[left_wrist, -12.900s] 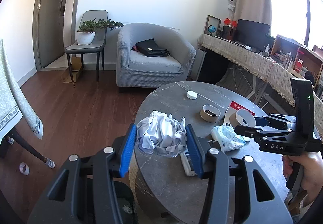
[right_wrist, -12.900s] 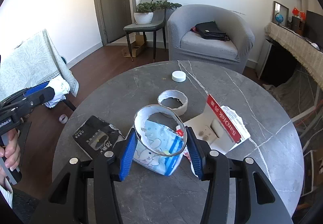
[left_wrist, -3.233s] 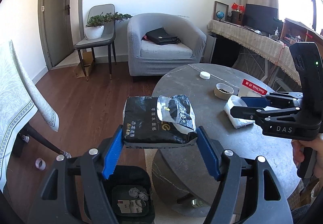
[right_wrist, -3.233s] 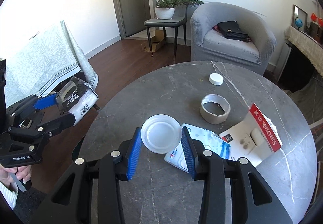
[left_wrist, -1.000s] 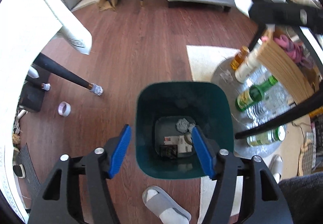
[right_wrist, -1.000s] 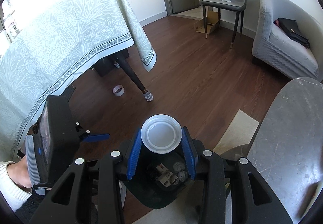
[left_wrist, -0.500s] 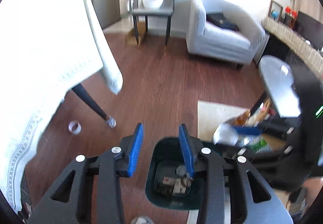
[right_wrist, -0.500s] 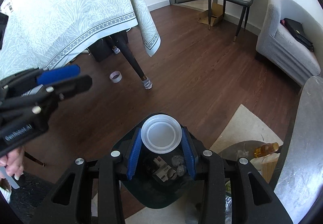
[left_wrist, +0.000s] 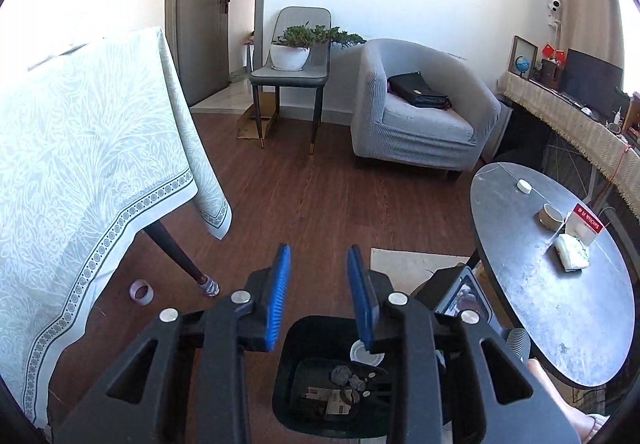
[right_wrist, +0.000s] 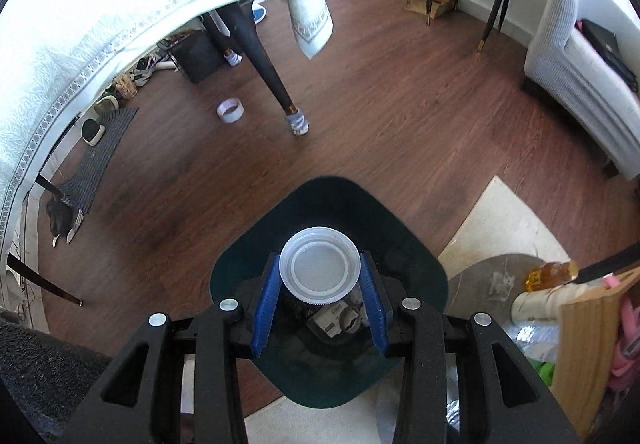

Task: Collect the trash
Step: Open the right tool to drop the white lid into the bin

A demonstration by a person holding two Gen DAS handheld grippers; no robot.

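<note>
Trash already lies at the bottom of the dark green bin [right_wrist: 240, 264] on the wooden floor [right_wrist: 400, 124]: crumpled paper and torn packaging. The right hand-held gripper [right_wrist: 320, 276] hangs directly over the bin's mouth, pointing steeply down, with its 2 blue pads pressed against opposite edges of a round white plastic lid [right_wrist: 318, 270]. The lid is held flat and sits above the bin opening, not yet dropped.

The left hand-held gripper [left_wrist: 318, 280] is raised beside the bin [left_wrist: 304, 332], aimed out across the room. Its jaws have just been closing and now stand partly open with nothing between the pads. Through the left wrist view, the white lid [left_wrist: 366, 354] and part of the right hand-held gripper [left_wrist: 460, 296] show just behind the left one's right finger.

More trash waits on the round dark table [left_wrist: 540, 304] to the right: a small white cap [left_wrist: 524, 186], a short cardboard ring [left_wrist: 550, 215], a red-and-white card package [left_wrist: 582, 224] and a crinkled white wrapper [left_wrist: 574, 258]. These 4 pieces lie well apart from the bin.

Farther off stand a grey armchair [left_wrist: 420, 116] with a black bag [left_wrist: 418, 90] on its seat, a chair [left_wrist: 292, 72] carrying a potted plant [left_wrist: 292, 52], and a table draped in a pale patterned cloth [left_wrist: 80, 164]. A roll of tape [left_wrist: 141, 292] lies on the floor near that table's leg.
</note>
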